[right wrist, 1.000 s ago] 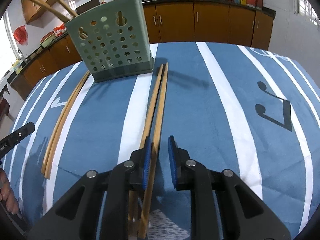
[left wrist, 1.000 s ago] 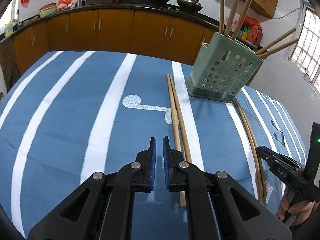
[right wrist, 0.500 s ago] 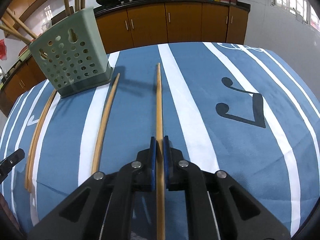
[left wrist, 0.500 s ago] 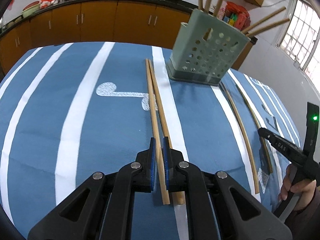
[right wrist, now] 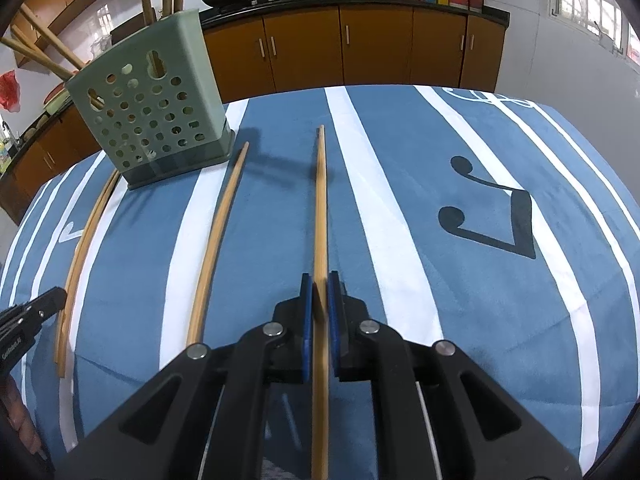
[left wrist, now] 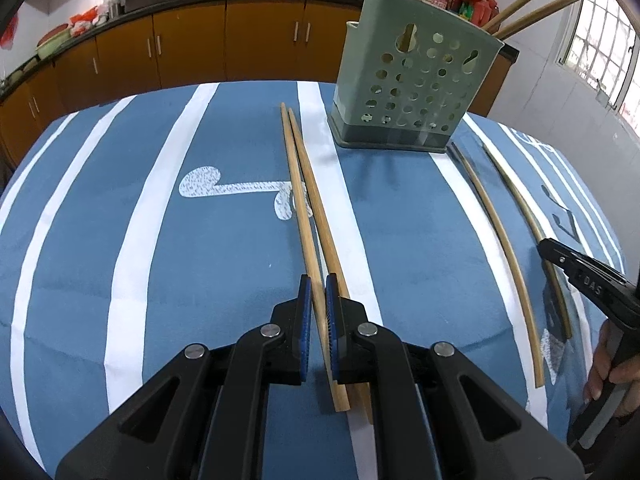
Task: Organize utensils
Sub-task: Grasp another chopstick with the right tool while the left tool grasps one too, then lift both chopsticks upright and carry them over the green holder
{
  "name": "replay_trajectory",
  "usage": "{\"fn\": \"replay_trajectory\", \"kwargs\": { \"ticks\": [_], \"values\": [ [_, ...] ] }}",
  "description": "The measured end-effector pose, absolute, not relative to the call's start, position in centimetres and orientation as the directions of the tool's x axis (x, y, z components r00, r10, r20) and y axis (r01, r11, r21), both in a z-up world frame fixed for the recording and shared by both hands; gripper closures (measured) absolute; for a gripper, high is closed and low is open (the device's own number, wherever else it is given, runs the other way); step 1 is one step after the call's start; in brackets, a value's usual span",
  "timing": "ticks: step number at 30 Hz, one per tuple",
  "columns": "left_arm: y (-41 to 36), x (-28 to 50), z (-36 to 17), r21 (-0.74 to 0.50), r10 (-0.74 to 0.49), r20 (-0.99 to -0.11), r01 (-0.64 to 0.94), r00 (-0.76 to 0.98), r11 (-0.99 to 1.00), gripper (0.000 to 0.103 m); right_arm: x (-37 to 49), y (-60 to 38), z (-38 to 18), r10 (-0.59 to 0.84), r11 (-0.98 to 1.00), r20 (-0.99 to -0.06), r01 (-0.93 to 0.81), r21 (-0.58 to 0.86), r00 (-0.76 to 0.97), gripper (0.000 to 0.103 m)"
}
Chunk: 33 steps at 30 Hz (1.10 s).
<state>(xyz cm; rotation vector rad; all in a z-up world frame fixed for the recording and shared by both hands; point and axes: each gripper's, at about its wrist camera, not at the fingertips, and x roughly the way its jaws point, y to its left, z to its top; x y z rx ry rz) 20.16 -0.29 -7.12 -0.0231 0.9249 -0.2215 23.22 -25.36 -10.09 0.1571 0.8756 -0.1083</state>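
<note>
A green perforated utensil holder (left wrist: pixel 412 84) stands on the blue striped cloth and also shows in the right wrist view (right wrist: pixel 150 112), with several wooden chopsticks sticking out of it. My left gripper (left wrist: pixel 316 312) has its pads on either side of one chopstick (left wrist: pixel 304 216) of a pair; its partner (left wrist: pixel 320 216) lies beside it. My right gripper (right wrist: pixel 318 308) is shut on one chopstick (right wrist: pixel 320 208) and holds it a little above the cloth. Its former partner (right wrist: pixel 218 236) lies to the left.
Two more chopsticks (left wrist: pixel 496 236) lie right of the holder in the left wrist view, and the right gripper's tip (left wrist: pixel 580 276) shows there. Wooden cabinets (right wrist: pixel 360 52) and a counter with woks stand behind the table. The table edge is near on the right.
My left gripper moved forward and closed around one chopstick of the left pair. My right gripper closed on one chopstick and carried it right, away from its partner.
</note>
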Motion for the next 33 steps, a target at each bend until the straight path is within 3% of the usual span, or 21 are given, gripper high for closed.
{"fn": "replay_trajectory", "kwargs": {
  "ticks": [18,33],
  "values": [
    [4.3,21.5,-7.1,-0.087,-0.088,-0.787,0.032,0.611,0.996,0.096,24.1,-24.9,-10.1,-0.020,0.993,-0.762,0.101,0.059,0.647,0.095],
    [5.1,21.3,-7.3,-0.136,-0.127,-0.763,0.034,0.634,0.990,0.095,24.5,-25.3,-10.2,-0.030,0.990,-0.757,0.122,0.066,0.652,0.095]
  ]
}}
